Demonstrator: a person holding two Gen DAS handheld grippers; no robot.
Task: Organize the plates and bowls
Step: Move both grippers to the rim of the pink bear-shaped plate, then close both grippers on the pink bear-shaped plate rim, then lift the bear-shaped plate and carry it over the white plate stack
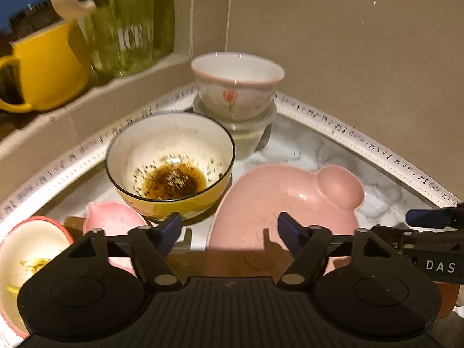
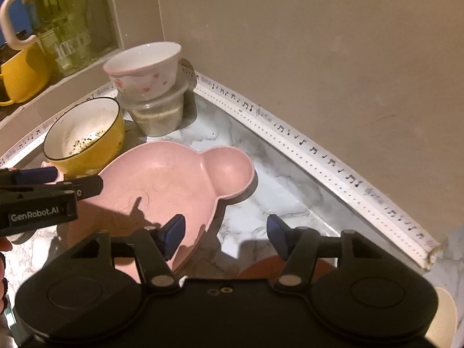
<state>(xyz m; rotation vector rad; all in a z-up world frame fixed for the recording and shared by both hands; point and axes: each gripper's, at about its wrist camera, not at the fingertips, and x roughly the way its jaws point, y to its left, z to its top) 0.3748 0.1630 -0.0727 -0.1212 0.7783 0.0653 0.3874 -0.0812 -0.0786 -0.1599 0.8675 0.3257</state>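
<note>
both grippers tilt downward over the marble desk (image 2: pixel 261 174). the left gripper (image 1: pixel 229 229) hangs above the near edge of the pink bear-shaped plate (image 1: pixel 278 200), jaws apart, gripping nothing. the right gripper (image 2: pixel 224 232) straddles that plate's right rim, jaws apart, pads not pressing it. the yellow bowl (image 1: pixel 171 162) sits just behind the plate. readable: "genrobot.ai", "das", "ice" on a green jar (image 1: pixel 127 26).

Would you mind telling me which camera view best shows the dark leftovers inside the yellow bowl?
The left wrist view: it looks down into the yellow bowl, showing the brown residue pooled at its bottom. The right wrist view shows the bowl from the side, with only scattered specks on the inner wall.
</note>
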